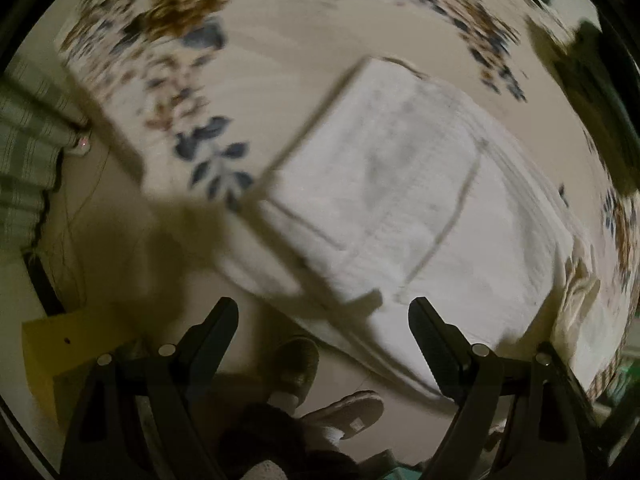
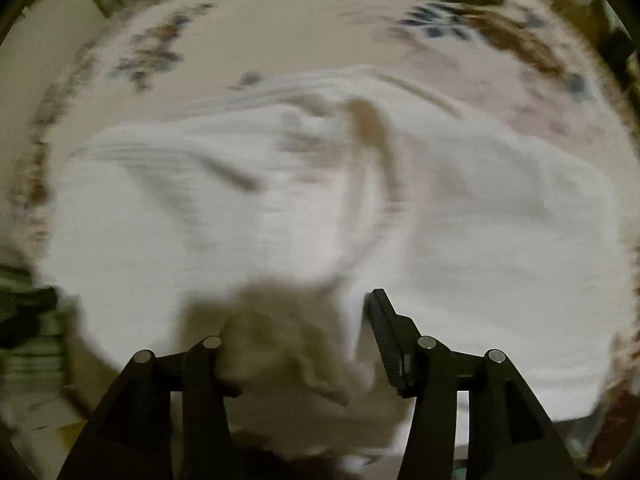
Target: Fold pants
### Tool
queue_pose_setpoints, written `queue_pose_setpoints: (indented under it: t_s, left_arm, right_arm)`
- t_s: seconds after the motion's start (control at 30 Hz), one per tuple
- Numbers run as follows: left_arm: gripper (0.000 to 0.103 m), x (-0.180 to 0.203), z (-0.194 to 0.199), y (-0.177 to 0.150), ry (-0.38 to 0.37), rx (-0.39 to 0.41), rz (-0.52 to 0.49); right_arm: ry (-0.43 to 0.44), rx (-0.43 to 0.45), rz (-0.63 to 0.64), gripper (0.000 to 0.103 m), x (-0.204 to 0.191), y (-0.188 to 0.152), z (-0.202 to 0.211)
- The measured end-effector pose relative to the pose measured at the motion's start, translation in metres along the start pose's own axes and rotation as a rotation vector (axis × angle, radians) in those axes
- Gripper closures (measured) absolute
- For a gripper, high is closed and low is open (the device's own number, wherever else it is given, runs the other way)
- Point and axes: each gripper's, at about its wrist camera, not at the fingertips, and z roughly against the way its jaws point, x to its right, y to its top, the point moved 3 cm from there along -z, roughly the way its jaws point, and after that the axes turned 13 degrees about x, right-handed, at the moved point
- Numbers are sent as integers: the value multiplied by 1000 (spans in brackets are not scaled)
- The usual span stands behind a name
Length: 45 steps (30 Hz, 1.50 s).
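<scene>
White pants [image 1: 400, 184] lie on a flowered bedsheet [image 1: 280, 40], partly folded, one edge hanging over the bed's side. My left gripper [image 1: 324, 312] is open and empty, held above the bed's edge, clear of the cloth. In the right wrist view the pants [image 2: 480, 220] fill most of the frame, blurred and rumpled. My right gripper [image 2: 296, 320] has bunched white cloth between its jaws; the cloth covers the left finger, and the right finger [image 2: 384, 320] shows beside it. The jaws stand fairly wide around the bunch.
Below the bed edge are a person's feet in slippers [image 1: 344, 412] on the floor, a yellow box [image 1: 60, 352] at left, and a striped curtain [image 1: 24, 152]. Dark cloth [image 1: 592, 80] lies at the sheet's far right.
</scene>
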Motion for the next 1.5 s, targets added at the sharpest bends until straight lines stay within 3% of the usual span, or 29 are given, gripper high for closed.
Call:
queue_pose_setpoints:
  t_s: [0.07,0.13,0.2,0.23,0.27,0.37,0.47,0.53,0.77,0.83,0.87,0.9,1.23,1.37,1.5]
  left_arm:
    - [16,-23,-3,12,-13,4,41]
    - [16,-34,-8,14,-29,9,85]
    - [16,-37,-13,13,-53,11,133]
    - [16,-28,-24,16,-59,13,159]
    - [16,-34,-26,14,-68,20,188]
    - [16,-31,-36,19,-98,43,283]
    - [18,-27,-50,21,-172,50,370]
    - [40,-26,-56,19,-229,47,416]
    - [41,-24,-61,5,-233,71,503]
    - [59,-22,-57,0,-224,106,510]
    - [72,-17,-57,3,-229,128,506]
    - [76,-13,-53,5,-232,153,484]
    - [80,46,62,8,-242,404,243]
    - [81,96,110,4,-283,493,102]
    - [81,168,155,-15,-382,553,-67]
  right_arm:
    - [67,51,-95,46,5,4,18]
    - [35,82,-151,44,16,2,25]
    - [-42,-14,-163,43,28,-10,5]
    - [-31,-112,-203,43,36,-22,-12]
    - [2,-152,-275,42,45,-31,-20]
    - [43,-122,-336,43,56,-32,-14]
    - [15,-91,-357,43,70,-32,-2]
    - [-18,-72,-372,43,80,-24,5]
    - [-62,-49,-397,43,105,0,13]
    - [-65,-45,-404,43,110,1,15]
    - [-67,-42,-407,43,112,1,17]
    - [-68,-35,-410,43,113,2,18]
    - [-62,16,-430,43,141,4,47]
    - [-67,52,-471,43,171,-1,72]
    - [-92,93,-537,43,209,-10,102]
